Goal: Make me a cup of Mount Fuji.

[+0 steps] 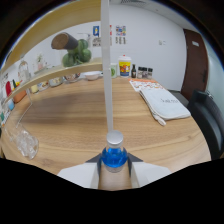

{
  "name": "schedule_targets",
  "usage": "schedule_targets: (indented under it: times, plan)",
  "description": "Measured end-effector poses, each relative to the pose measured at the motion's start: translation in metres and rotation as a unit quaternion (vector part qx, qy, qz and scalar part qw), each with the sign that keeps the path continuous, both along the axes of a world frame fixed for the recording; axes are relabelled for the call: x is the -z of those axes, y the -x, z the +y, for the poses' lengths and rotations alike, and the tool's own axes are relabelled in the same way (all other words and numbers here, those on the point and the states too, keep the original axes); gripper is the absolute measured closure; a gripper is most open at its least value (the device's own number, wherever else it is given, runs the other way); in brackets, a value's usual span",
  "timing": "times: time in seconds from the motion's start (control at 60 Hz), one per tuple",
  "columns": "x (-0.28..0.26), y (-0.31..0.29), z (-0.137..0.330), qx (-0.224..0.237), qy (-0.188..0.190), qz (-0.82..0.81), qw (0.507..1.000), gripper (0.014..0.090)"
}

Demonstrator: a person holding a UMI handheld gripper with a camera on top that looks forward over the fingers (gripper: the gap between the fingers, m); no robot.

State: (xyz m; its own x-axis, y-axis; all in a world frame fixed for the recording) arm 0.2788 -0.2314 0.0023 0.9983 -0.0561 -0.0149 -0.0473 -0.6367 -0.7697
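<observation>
My gripper (114,161) is shut on a small blue object with a grey cap (114,150), which looks like a bottle of blue liquid; its sides sit against both dark finger pads (95,159). A long thin white rod (107,70) rises from the cap, straight up and out of view. A clear glass (23,140) stands on the wooden table (75,115), off to the left of the fingers and a little ahead. The part of the blue object below the fingers is hidden.
A folded white cloth (163,102) lies ahead to the right. Bottles and jars (125,66) line the table's far edge by the wall. A shelf with small items (30,82) runs along the left. A dark chair (207,120) stands at the right.
</observation>
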Motion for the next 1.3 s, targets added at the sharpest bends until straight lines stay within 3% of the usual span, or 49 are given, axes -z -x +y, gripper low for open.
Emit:
schedule_targets:
  times: [0.083, 0.15, 0.167, 0.317, 0.45, 0.65, 0.833, 1.033, 1.3]
  plan:
    - [-0.009, -0.002, -0.006, 0.012, -0.001, -0.009, 1.000, 0.0490]
    - [-0.026, 0.000, -0.013, 0.022, -0.008, -0.010, 1.000, 0.0218]
    - [-0.032, 0.000, -0.015, 0.027, -0.012, -0.011, 1.000, 0.0190]
    - [-0.098, 0.024, -0.030, 0.059, -0.064, 0.003, 0.996, 0.0193]
    - [-0.142, 0.087, -0.038, 0.036, -0.110, 0.026, 0.993, 0.0197]
    - [-0.148, 0.192, -0.032, 0.000, -0.119, 0.046, 0.992, 0.0197]
    - [-0.154, 0.250, -0.009, -0.006, -0.116, 0.032, 0.993, 0.0196]
    - [-0.252, 0.301, 0.012, 0.001, -0.147, 0.029, 0.989, 0.0192]
    - [-0.375, 0.350, 0.057, -0.019, -0.220, 0.028, 0.975, 0.0190]
